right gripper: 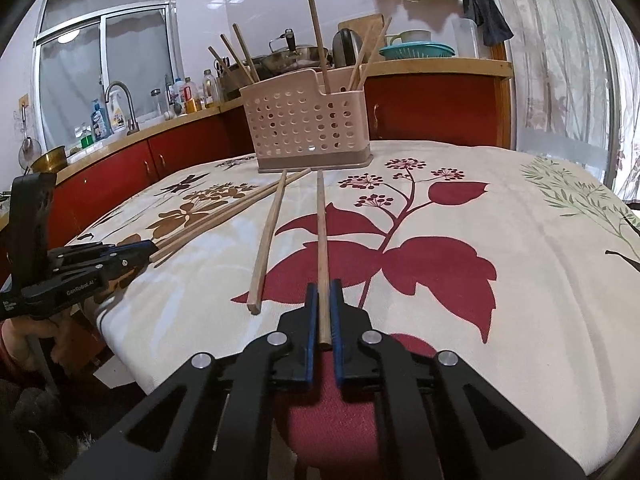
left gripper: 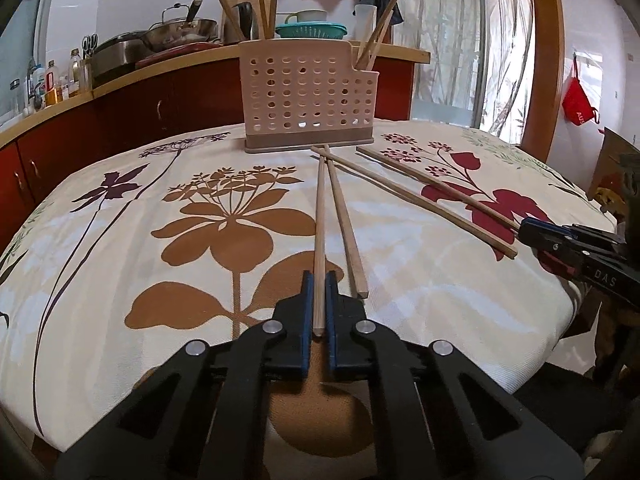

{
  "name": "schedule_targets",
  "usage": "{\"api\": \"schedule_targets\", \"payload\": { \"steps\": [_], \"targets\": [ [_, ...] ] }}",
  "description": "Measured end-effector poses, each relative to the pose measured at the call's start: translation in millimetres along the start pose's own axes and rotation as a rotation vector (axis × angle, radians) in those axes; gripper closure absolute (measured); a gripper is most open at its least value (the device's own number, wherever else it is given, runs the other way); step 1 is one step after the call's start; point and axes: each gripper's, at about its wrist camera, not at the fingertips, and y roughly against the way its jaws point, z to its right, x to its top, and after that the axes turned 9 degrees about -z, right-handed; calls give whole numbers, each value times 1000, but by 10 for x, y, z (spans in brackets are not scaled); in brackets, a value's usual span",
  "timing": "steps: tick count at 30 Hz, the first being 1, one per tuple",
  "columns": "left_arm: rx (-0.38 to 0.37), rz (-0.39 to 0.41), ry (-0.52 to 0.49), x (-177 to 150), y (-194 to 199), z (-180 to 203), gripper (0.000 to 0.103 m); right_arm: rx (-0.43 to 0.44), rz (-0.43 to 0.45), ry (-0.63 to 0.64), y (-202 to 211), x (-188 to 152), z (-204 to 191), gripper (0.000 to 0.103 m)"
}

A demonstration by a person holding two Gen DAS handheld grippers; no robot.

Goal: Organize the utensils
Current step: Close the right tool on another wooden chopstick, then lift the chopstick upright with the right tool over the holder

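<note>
The left hand-held gripper [left gripper: 319,280] is closed on one chopstick [left gripper: 319,216] lying on the desk [left gripper: 440,300]; the right hand-held gripper [right gripper: 324,292] likewise clamps another chopstick [right gripper: 322,240]. Two loose chopsticks [left gripper: 346,220] lie between them, before the perforated holder [left gripper: 308,100].

A floral tablecloth [left gripper: 120,240] covers the table. Toward eleven o'clock, a wok [left gripper: 182,36] sits on the red-cabinet counter [left gripper: 120,108]; a teal colander [left gripper: 311,31] at twelve (bottles [right gripper: 105,116] beside the faucet [right gripper: 124,100]).

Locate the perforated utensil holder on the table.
In both wrist views the utensil holder stands upright at the table's far edge, centred, just beyond the loose chopsticks' far tips.
</note>
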Motion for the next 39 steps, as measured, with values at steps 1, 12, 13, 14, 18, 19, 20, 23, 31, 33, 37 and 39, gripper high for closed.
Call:
{"api": "schedule_targets", "payload": {
  "steps": [1, 12, 13, 14, 18, 19, 20, 23, 31, 33, 37, 39],
  "targets": [
    [-3, -2, 3, 2, 5, -8, 97, -3, 2, -1, 14, 2, 0, 96],
    [26, 89, 10, 156, 367, -80, 97, -50, 100, 14, 341, 245, -45, 96],
    [31, 100, 12, 182, 414, -91, 97, -54, 112, 18, 389, 285, -54, 96],
    [36, 110, 13, 213, 467, -103, 97, -56, 120, 20, 423, 323, -58, 96],
    [52, 160, 22, 325, 668, -141, 97, -64, 159, 14, 593, 458, -79, 96],
    [59, 179, 24, 370, 745, -155, 97, -63, 171, 10, 646, 499, -83, 96],
    [61, 189, 26, 399, 785, -160, 97, -64, 177, 10, 680, 521, -89, 96],
    [64, 226, 37, 496, 951, -190, 97, -64, 205, 8, 801, 613, -105, 96],
    [69, 288, 51, 754, 1310, -251, 97, -68, 223, -11, 1008, 851, -119, 96],
    [63, 287, 53, 825, 1350, -272, 97, -63, 211, -25, 1020, 918, -95, 96],
    [60, 291, 53, 927, 1381, -328, 97, -53, 189, -49, 1021, 1057, -40, 96],
    [63, 294, 48, 982, 1370, -349, 97, -46, 171, -56, 989, 1122, -25, 96]
  ]
}}
